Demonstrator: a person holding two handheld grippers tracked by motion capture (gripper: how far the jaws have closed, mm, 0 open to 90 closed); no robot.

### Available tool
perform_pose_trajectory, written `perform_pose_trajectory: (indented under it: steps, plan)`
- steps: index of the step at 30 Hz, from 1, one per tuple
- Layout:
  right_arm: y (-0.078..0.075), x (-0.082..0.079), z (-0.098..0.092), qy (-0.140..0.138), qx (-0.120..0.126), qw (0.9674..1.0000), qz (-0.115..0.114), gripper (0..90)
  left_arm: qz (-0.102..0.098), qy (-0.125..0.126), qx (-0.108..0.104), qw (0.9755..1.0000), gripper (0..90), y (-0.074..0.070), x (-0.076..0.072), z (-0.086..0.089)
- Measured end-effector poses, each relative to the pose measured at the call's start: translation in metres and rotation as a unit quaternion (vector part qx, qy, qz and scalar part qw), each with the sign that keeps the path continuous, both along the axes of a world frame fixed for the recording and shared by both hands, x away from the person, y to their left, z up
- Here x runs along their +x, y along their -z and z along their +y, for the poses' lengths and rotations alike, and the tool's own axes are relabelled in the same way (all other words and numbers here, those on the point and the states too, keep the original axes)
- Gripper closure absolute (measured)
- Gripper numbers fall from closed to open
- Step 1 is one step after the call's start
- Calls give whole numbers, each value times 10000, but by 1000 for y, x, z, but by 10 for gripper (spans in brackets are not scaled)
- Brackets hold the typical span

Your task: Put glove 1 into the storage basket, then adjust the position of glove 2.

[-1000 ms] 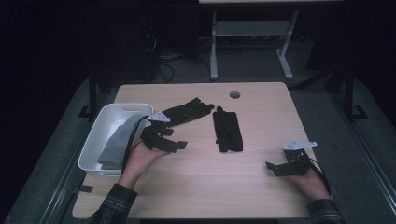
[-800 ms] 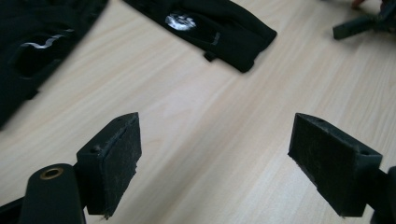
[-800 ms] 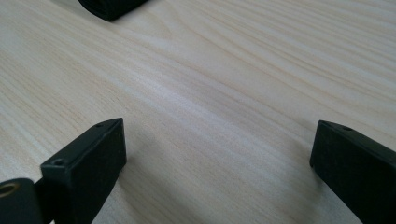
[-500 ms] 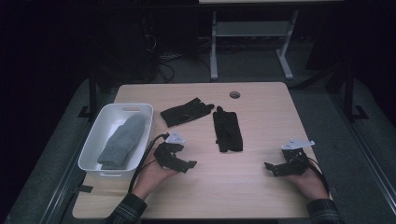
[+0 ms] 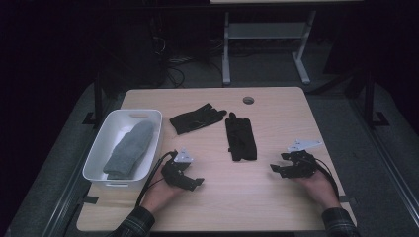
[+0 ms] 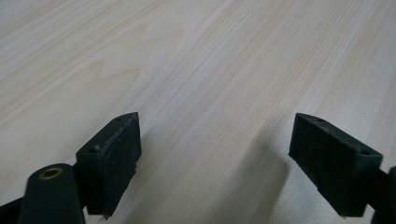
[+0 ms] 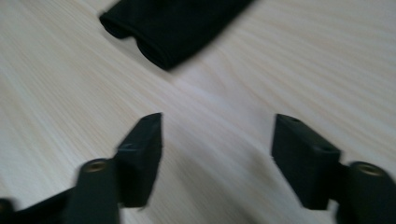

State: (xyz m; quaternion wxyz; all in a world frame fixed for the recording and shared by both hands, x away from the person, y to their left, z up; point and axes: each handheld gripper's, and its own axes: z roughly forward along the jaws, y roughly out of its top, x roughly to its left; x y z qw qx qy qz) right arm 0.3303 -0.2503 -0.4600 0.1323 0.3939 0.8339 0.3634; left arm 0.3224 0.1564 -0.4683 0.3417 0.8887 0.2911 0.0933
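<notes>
Glove (image 7: 173,25) cut off at frame top — both grippers' jaws apart, gripping nothing.

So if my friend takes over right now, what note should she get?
Left tongs: open, empty, low over bare table beside the white bin.
Right tongs: jaws just been closing, nothing between them, still apart, aimed at the straight black glove.
Done: grey sock lies in the bin.
Left: the straight black glove and the spread black glove lie on the table, probably bound for the bin too.
</notes>
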Motion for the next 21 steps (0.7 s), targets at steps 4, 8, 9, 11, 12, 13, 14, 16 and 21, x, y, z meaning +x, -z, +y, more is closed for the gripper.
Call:
perform_pose_trajectory:
  steps: [4, 8, 9, 11, 12, 13, 14, 16, 21]
  plan:
    - [-10, 4, 7, -149, 140, 9997, -121, 636, -227, 41, 12, 9997, 142, 4, -2, 2]
    - [-14, 13, 16, -276, 261, 9993, -65, 819, -369, 126, -199, 9990, 121, 9, -3, 5]
    - [-15, 15, 19, -321, 250, 9991, -86, 861, -374, 130, -236, 9989, 121, 9, -3, 6]
    - [-16, 18, 25, -372, 251, 9989, -113, 900, -380, 128, -228, 9989, 123, 9, -3, 6]
    - [-17, 20, 28, -399, 256, 9988, -101, 900, -378, 124, -228, 9989, 123, 9, -3, 6]
    - [-18, 22, 31, -438, 253, 9987, -114, 900, -377, 121, -229, 9990, 123, 9, -3, 6]
    - [-18, 24, 34, -466, 281, 9984, -132, 900, -377, 119, -228, 9990, 123, 9, -3, 6]
    - [-20, 28, 39, -525, 328, 9980, -153, 900, -378, 103, -225, 9990, 123, 9, -3, 6]
    - [-18, 38, 52, -555, 346, 9977, -175, 900, -379, 62, -237, 9990, 123, 9, -3, 5]
